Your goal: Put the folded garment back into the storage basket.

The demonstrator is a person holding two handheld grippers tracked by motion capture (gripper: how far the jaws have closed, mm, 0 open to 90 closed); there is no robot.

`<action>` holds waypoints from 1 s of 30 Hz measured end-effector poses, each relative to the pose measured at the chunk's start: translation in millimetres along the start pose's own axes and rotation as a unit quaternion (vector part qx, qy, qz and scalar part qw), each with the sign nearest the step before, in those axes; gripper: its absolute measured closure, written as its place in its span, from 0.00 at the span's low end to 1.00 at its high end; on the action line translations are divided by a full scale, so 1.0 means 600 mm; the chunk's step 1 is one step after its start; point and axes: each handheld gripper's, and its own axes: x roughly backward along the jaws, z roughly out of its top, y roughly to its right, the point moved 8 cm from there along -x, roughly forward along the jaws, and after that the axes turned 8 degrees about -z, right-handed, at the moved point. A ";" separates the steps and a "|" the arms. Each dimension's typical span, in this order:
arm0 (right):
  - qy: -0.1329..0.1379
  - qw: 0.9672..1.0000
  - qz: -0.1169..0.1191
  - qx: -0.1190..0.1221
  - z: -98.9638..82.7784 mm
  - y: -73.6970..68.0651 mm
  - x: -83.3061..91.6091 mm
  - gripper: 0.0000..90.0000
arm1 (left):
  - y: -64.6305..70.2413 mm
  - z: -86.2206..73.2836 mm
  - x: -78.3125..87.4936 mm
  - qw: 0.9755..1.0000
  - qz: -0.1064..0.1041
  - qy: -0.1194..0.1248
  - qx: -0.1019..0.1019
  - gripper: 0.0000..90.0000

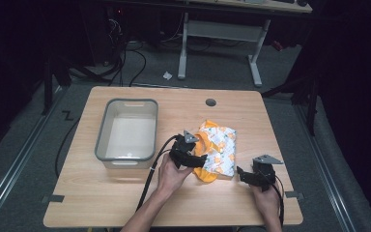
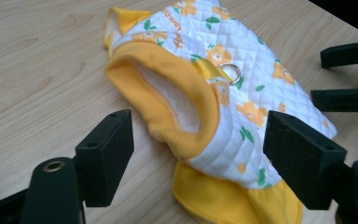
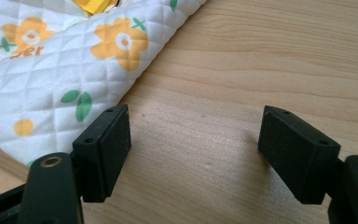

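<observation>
left claw [image 2: 198, 161] gapes wide around the quilted white-and-yellow flowered pet vest [image 2: 223, 88] (yellow ribbed collar between its jaws); right claw [image 3: 193, 149], jaws apart, holds nothing, vest beside its left jaw on the wooden desk [image 3: 261, 70].

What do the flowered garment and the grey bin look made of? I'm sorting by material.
Garment: quilted white fabric, slightly satiny, diamond stitching, with ribbed yellow knit trim and a metal ring. Bin: probably matte grey plastic, judging by moulded rim and handle slots.
</observation>
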 end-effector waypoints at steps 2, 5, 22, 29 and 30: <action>0.000 1.000 0.000 0.001 0.000 0.000 0.000 0.28 | -0.004 0.004 -0.006 1.000 -0.004 0.001 0.009 0.27; 0.000 1.000 0.000 0.001 0.000 0.000 0.000 0.28 | -0.010 0.009 -0.014 1.000 -0.002 -0.003 0.013 0.26; 0.000 1.000 0.001 0.001 0.000 0.000 0.000 0.28 | -0.040 0.031 -0.078 0.998 -0.004 -0.026 0.060 0.25; 0.001 1.000 0.001 0.003 0.000 0.000 0.000 0.28 | -0.033 0.024 -0.100 0.997 -0.007 -0.040 0.060 0.24; 0.001 1.000 0.001 0.003 0.000 0.000 0.000 0.28 | -0.034 0.022 -0.103 0.997 -0.007 -0.044 0.060 0.24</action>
